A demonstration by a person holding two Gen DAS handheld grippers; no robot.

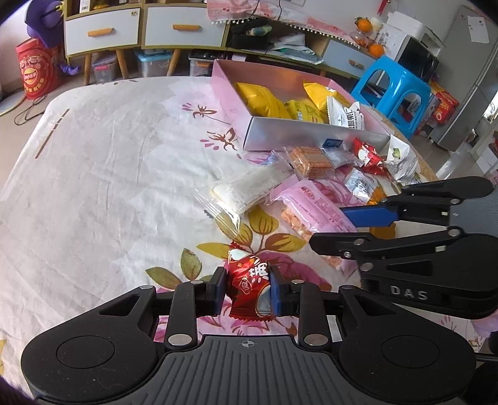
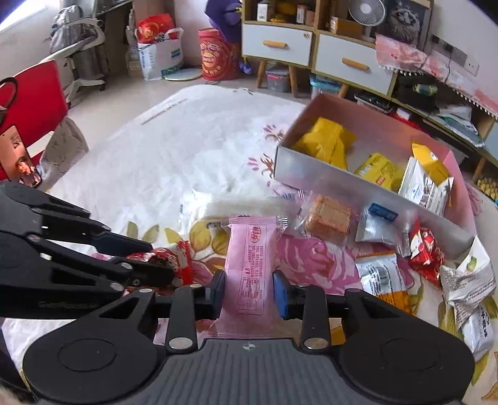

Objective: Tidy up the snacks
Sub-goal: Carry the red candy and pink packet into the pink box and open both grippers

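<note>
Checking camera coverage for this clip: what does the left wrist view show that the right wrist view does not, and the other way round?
Only the left wrist view: a blue stool and oranges on the cabinet. Only the right wrist view: a red chair, a desk fan. Both: the pink box of yellow packets, the left gripper shut on a red candy, and the right gripper around the pink packet.

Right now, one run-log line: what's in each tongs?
left tongs: shut on red candy | right tongs: shut on pink wafer pack | pink box: part filled | loose snacks: on bedspread
</note>
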